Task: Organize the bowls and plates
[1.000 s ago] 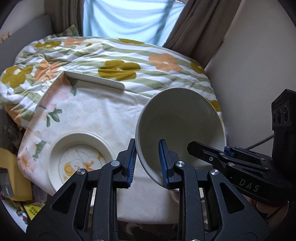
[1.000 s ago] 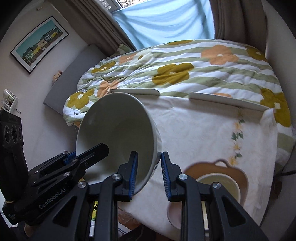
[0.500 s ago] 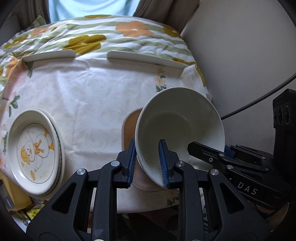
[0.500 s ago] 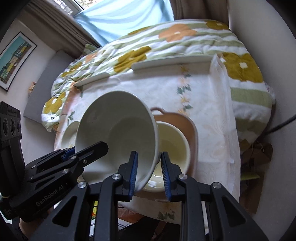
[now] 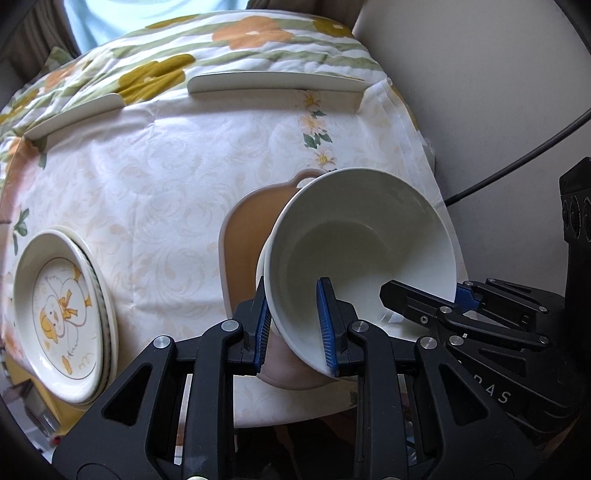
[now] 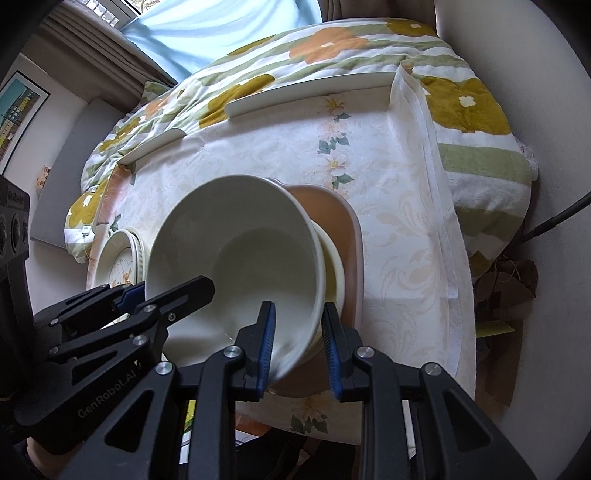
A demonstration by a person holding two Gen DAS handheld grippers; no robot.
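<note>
A large white bowl [image 5: 362,243] [image 6: 236,236] hangs tilted between both grippers. My left gripper [image 5: 295,325] is shut on its near rim, one pad inside and one outside. My right gripper [image 6: 299,339] is shut on the rim at the opposite side. Each wrist view also shows the other gripper's fingers [image 5: 424,299] [image 6: 147,295] on the bowl. Right under it a smaller cream bowl [image 6: 334,266] sits in a brown handled dish [image 5: 251,229] [image 6: 332,210]. Whether the two bowls touch is hidden. A stack of duck-print plates [image 5: 59,314] [image 6: 122,258] lies at the table's left.
The table wears a white floral cloth [image 5: 155,177]. Two long white plates [image 5: 273,81] [image 5: 74,114] lie along its far edge, with a flowered blanket [image 5: 240,33] behind. A wall [image 5: 480,92] and a dark cable [image 5: 517,162] stand close on the right.
Both grippers carried the white bowl to the right and down, from above the bare cloth to just over the cream bowl in the brown dish. The bowl now tilts less steeply.
</note>
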